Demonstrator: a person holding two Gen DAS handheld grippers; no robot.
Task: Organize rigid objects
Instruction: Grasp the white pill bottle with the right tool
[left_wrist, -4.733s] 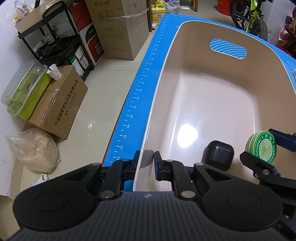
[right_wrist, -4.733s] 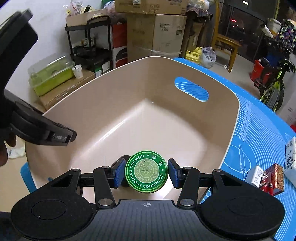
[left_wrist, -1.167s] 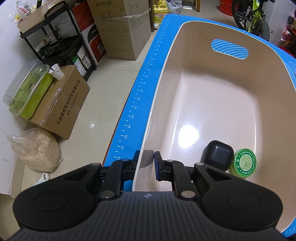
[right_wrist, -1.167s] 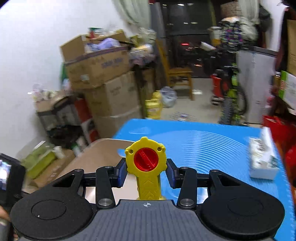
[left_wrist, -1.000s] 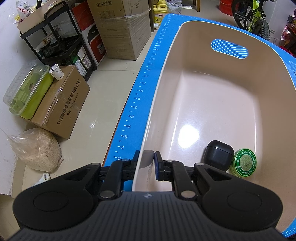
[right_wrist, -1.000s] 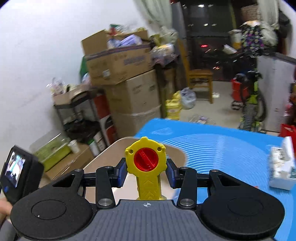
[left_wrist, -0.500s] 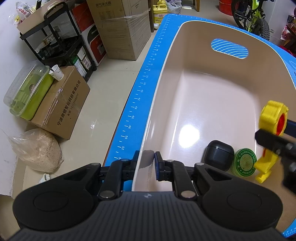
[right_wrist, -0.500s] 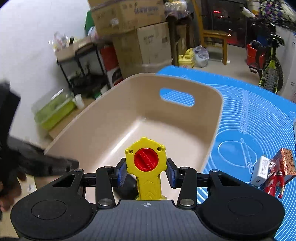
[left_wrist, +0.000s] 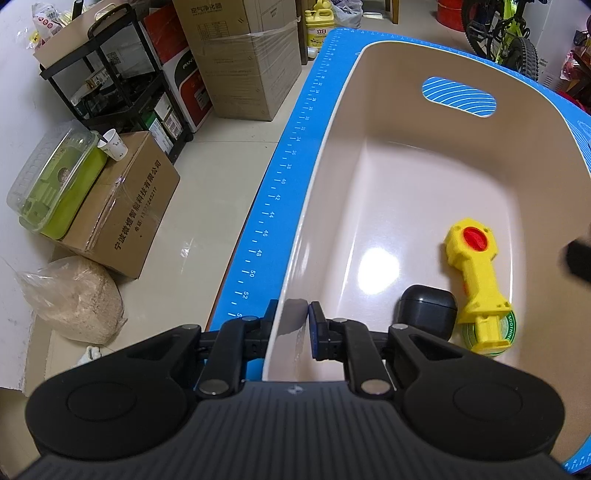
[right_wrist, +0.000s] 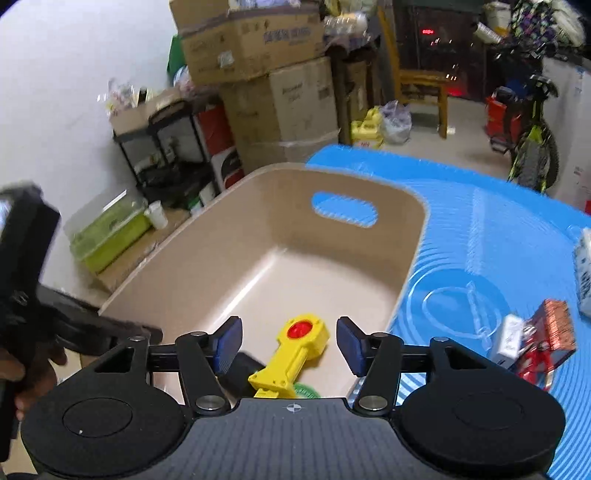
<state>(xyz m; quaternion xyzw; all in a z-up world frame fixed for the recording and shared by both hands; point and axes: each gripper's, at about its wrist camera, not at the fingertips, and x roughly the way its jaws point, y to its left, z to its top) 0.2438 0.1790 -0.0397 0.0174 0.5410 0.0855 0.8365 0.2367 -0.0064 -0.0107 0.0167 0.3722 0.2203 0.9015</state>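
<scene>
The left gripper (left_wrist: 298, 325) is clamped on the near rim of the beige bin (left_wrist: 369, 66), its 2 jaws drawn narrow with 1 pad outside the wall and 1 inside, both pressing the thin plastic between them. The bin sits on a blue mat (left_wrist: 280, 184) printed with a ruler scale along its edge. The right gripper (right_wrist: 289, 345) hovers above the near end of the bin with its jaws standing about half wide; they have just been opening, and nothing is between the pads, which touch nothing. Below that gap the yellow toy (right_wrist: 291, 356) lies on the bin floor, its round head with the red centre pointing toward the far wall that has the handle cutout. In the left wrist view the yellow toy (left_wrist: 476, 277) lies tilted, its handle end resting on top of the green ointment tin (left_wrist: 508, 334), and its shaft just beside the black case (left_wrist: 424, 308), which stands on the floor near the clamped rim. Out on the mat to the right of the bin lie a small white box (right_wrist: 508, 338) and a red foil-wrapped box (right_wrist: 554, 325), close together and well apart from the bin.
</scene>
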